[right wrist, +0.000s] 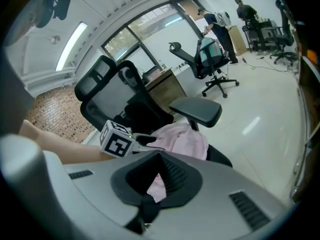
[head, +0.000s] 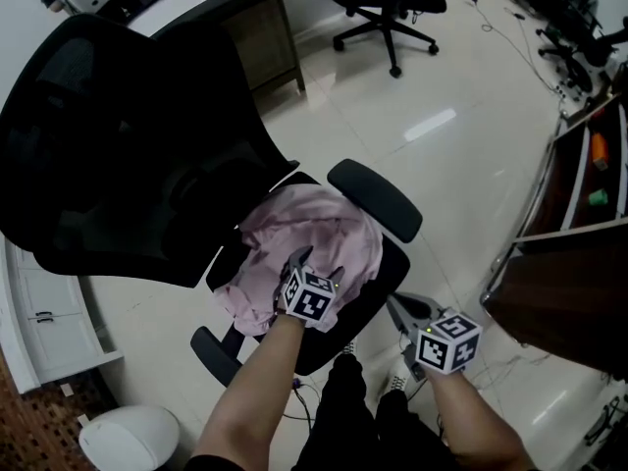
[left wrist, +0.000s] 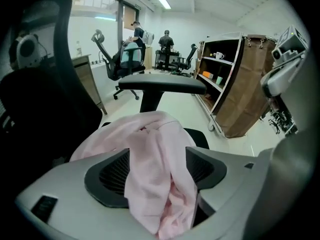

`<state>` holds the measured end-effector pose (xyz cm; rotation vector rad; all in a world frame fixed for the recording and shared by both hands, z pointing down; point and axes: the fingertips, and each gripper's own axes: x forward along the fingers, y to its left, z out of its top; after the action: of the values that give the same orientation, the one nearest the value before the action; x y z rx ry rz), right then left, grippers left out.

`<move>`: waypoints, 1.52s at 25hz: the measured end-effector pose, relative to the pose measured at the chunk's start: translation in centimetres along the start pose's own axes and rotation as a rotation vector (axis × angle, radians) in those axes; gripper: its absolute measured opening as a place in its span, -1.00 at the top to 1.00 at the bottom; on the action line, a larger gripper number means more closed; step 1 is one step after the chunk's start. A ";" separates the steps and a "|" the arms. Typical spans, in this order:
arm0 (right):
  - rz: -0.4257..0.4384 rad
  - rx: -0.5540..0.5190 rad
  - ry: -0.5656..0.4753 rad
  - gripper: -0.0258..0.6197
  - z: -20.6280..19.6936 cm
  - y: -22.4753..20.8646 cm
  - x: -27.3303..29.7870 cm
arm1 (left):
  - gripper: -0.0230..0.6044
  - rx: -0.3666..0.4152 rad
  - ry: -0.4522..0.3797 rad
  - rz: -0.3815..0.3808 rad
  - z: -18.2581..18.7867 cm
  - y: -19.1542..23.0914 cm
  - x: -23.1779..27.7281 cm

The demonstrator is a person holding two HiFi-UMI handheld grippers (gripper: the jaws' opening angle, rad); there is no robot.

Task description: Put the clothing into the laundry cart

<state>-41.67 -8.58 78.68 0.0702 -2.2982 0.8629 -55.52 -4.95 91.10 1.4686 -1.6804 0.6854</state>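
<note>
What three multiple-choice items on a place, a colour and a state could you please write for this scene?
1. Where is the garment?
A. on the floor
B. on the chair seat
C. on a desk
2. What colour is it?
A. pink
B. green
C. black
3. How are the jaws of the left hand-held gripper?
A. shut, empty
B. shut on an armrest
C. wide apart, cloth between

B: it lies bunched on the seat. A: pale pink in every view. C: its own view shows the gap.

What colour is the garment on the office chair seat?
The garment is plain pale pink; clearest in the left gripper view.
</note>
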 end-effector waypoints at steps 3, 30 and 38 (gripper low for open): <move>-0.009 0.015 -0.002 0.87 -0.2 -1.1 1.1 | -0.26 0.020 0.024 -0.023 0.1 0.6 3.0; -0.017 0.048 -0.036 0.87 1.8 -1.7 2.2 | 0.80 -0.013 -0.077 0.019 2.3 1.4 1.1; -0.006 -0.046 -0.053 0.87 1.1 1.1 -5.2 | 0.80 -0.029 -0.266 0.122 6.7 -1.1 -9.6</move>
<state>-38.58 -9.34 74.29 0.0814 -2.3649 0.8138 -55.63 -5.25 79.37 1.4978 -1.9873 0.5448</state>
